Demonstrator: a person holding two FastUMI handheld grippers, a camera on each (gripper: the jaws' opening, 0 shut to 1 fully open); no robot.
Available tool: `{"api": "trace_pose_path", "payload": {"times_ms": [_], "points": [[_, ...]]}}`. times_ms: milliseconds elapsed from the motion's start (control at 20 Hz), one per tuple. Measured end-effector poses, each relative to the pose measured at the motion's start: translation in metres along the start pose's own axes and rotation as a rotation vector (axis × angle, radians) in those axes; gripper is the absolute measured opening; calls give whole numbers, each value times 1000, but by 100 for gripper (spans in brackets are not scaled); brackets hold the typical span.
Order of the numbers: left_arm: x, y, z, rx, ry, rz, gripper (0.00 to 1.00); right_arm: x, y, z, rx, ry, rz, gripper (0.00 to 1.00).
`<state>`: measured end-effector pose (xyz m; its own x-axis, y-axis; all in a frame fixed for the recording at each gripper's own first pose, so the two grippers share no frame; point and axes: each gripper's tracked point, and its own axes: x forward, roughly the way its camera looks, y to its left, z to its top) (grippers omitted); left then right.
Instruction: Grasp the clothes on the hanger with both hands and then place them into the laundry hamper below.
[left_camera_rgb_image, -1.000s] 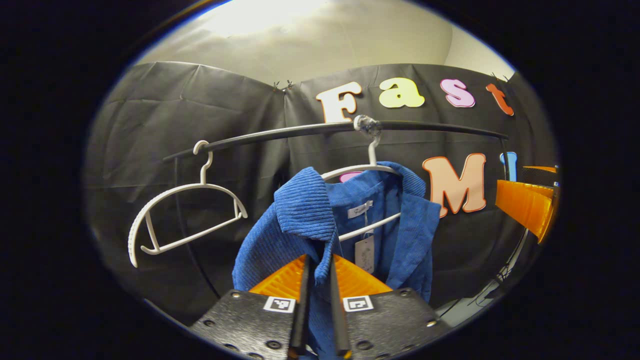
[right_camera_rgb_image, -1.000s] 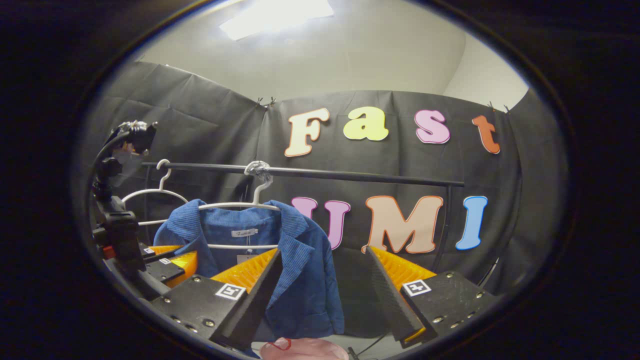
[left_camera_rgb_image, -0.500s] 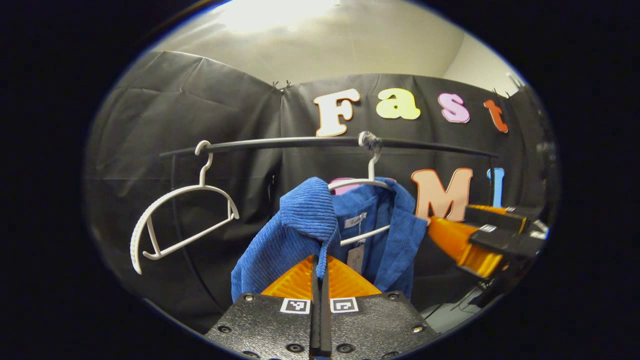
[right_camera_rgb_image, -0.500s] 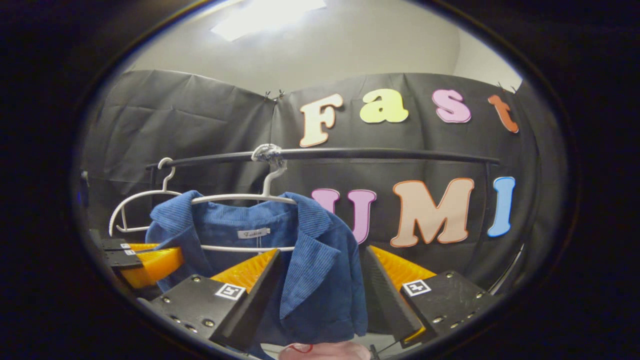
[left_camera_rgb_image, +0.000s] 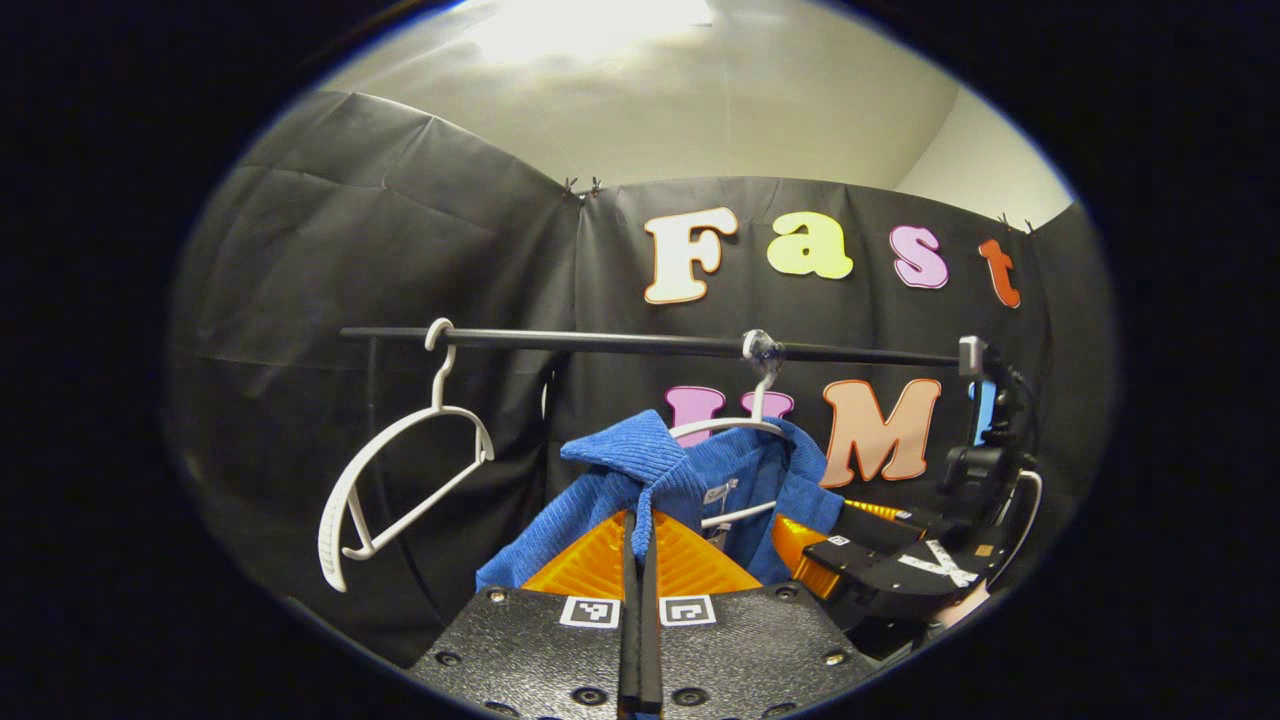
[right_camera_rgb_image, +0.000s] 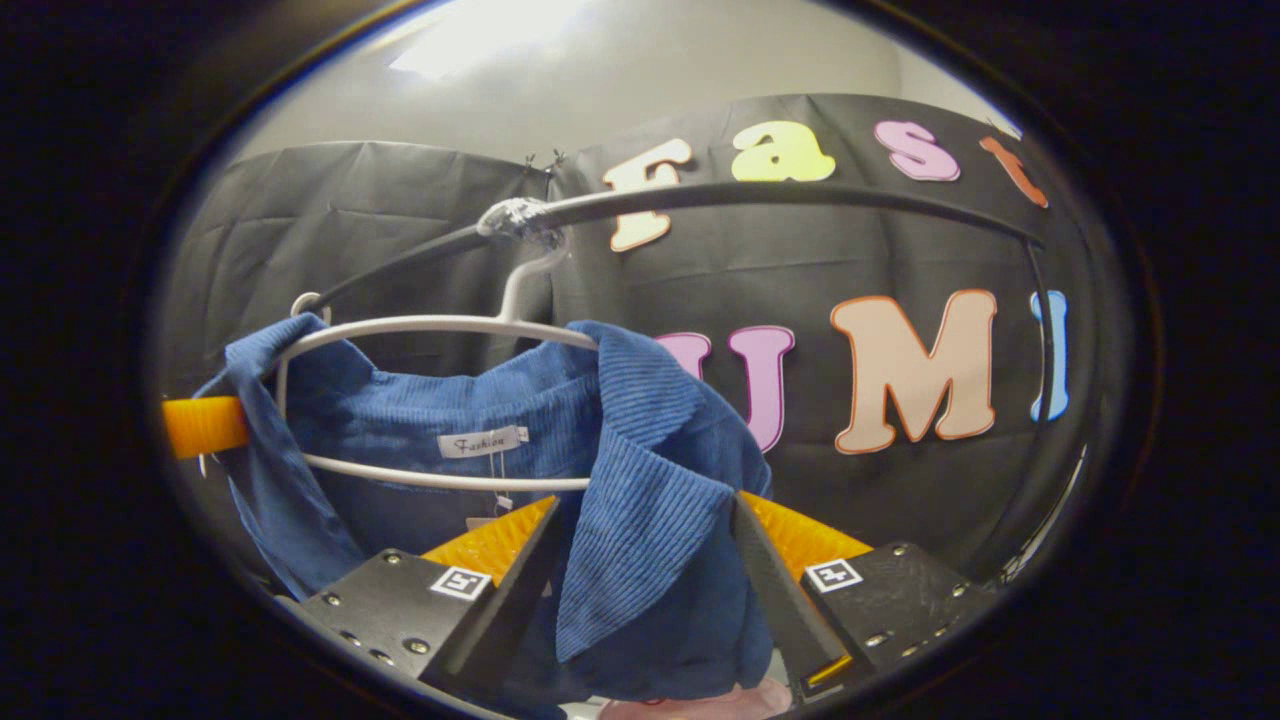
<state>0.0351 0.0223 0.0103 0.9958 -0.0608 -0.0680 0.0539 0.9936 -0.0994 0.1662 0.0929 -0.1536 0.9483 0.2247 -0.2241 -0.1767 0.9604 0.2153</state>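
Grasping stage: my left gripper (left_camera_rgb_image: 640, 525) was clamped on the blue corduroy jacket (right_camera_rgb_image: 640, 470) hanging from its white plastic hanger (right_camera_rgb_image: 430, 325) on the black rail (left_camera_rgb_image: 620, 343), while my right gripper (right_camera_rgb_image: 640, 520), tilted upward with jaws apart, straddled the lapel and, I judged, needed closing next.

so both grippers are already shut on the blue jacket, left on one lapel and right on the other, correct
Not quite. The left gripper is shut on the blue jacket, as the left gripper view shows. The right gripper is open: in the right gripper view its fingers stand apart on either side of the other lapel.
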Motion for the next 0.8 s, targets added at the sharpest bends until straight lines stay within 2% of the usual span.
{"api": "trace_pose_path", "payload": {"times_ms": [150,200,400,450,500,550,650,700,800], "points": [[1,6,10,22,-29,27,0,18,5,-19,23,60,20,98],[1,7,10,32,-32,34,0,21,6,-22,31,70,27,94],[1,17,7,34,-23,69,0,24,-10,-25,14,95,-27,12],[2,21,9,35,-26,80,0,23,-14,-22,5,91,-37,7],[2,25,9,34,-28,90,0,22,-22,-16,-2,79,-51,7],[2,28,10,30,-29,98,0,20,-31,-12,-7,69,-70,12],[1,36,12,23,-32,117,0,19,-52,2,4,44,-115,2],[2,40,13,25,-35,130,0,20,-63,12,13,27,-133,7],[1,46,15,33,-41,145,0,27,-80,24,25,8,-154,7]]}}
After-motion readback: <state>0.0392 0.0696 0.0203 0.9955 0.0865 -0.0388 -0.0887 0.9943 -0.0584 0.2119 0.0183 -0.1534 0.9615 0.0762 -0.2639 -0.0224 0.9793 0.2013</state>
